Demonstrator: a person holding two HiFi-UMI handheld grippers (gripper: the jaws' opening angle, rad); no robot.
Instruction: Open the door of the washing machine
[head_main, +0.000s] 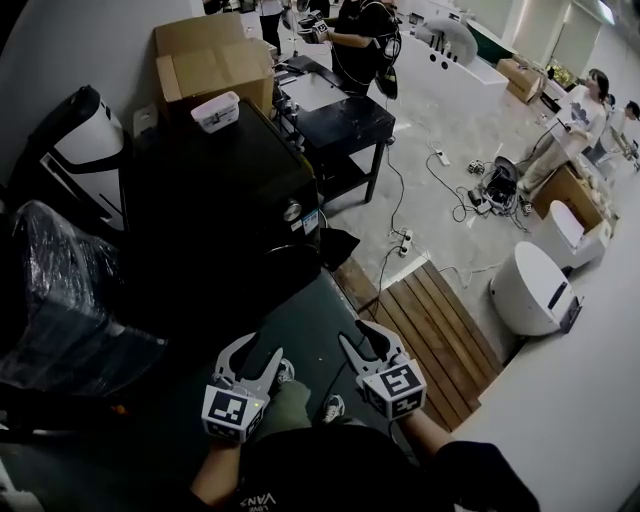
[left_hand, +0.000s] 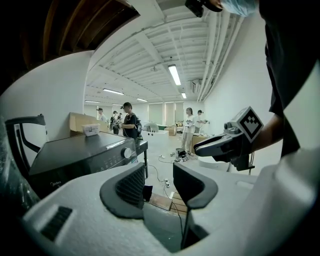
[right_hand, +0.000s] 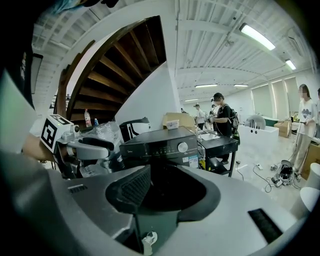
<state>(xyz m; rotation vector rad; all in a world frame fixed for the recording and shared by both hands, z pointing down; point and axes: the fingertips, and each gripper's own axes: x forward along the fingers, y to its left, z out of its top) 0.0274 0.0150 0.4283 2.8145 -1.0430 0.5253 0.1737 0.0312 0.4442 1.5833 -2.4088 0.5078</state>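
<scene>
The black washing machine (head_main: 225, 200) stands in front of me, with a round silver knob (head_main: 291, 211) on its control panel. Its front is dark in the head view, and I cannot make out the door. Both grippers hover low, short of the machine's front. My left gripper (head_main: 258, 348) is open and holds nothing. My right gripper (head_main: 362, 335) is open and empty too. The left gripper view shows the machine (left_hand: 85, 155) at the left, beyond the open left gripper (left_hand: 159, 182). In the right gripper view the machine (right_hand: 160, 145) rises just behind the right gripper (right_hand: 167, 192), which hides its front.
A small white box (head_main: 215, 110) lies on the machine's top, with cardboard boxes (head_main: 215, 60) behind. A black table (head_main: 345, 125) stands to the right, and a plastic-wrapped bundle (head_main: 60, 290) to the left. Wooden boards (head_main: 430, 330), cables (head_main: 400, 240) and a white round appliance (head_main: 530, 290) occupy the floor. People stand farther back.
</scene>
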